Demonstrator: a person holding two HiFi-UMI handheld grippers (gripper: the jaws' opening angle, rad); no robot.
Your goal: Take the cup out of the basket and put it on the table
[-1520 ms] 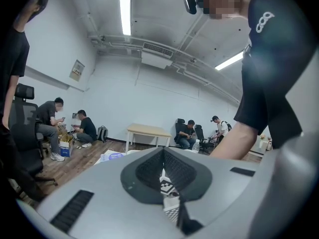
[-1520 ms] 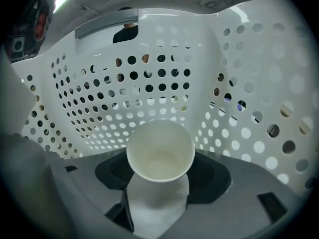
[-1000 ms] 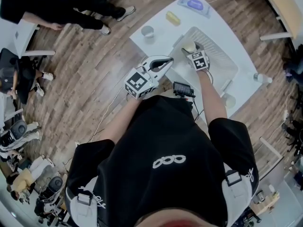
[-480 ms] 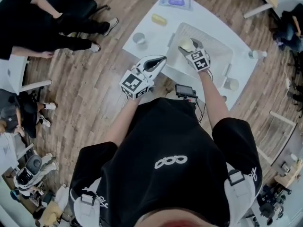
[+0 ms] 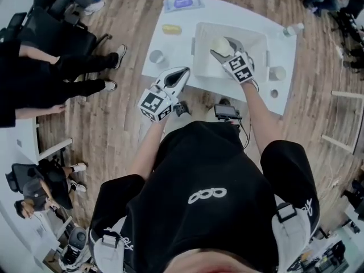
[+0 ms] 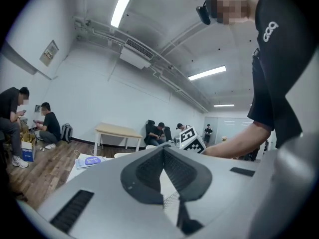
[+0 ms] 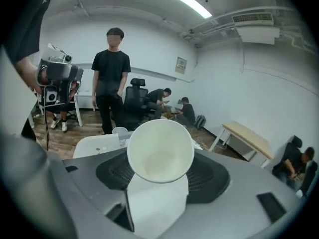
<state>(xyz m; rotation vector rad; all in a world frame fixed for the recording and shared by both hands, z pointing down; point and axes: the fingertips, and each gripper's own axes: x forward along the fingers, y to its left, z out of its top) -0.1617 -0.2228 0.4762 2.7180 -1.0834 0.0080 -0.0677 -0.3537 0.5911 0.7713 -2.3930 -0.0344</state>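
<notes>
A white paper cup (image 5: pixel 219 44) sits between the jaws of my right gripper (image 5: pixel 224 48), just above the white mesh basket (image 5: pixel 255 49) on the white table (image 5: pixel 170 50). In the right gripper view the cup (image 7: pixel 160 151) fills the gap between the dark pads (image 7: pixel 212 179), its open mouth turned towards the camera. The right gripper (image 7: pixel 158 185) is shut on it. My left gripper (image 5: pixel 183 73) hangs at the table's near edge, left of the basket. Its jaws meet at the tips and hold nothing; the left gripper (image 6: pixel 163 149) shows the same in its own view.
On the table are a second cup (image 5: pixel 156 56) at the left, a yellow thing (image 5: pixel 172 29), a blue packet (image 5: pixel 185 3), another cup (image 5: pixel 277 73) and a bottle (image 5: pixel 293 28) at the right. People sit and stand around; one person (image 7: pixel 112 78) stands beyond the table.
The head view has swung, so the table now lies squarer at the top. My right gripper still holds the cup over the basket. The left gripper has stayed at the table's edge.
</notes>
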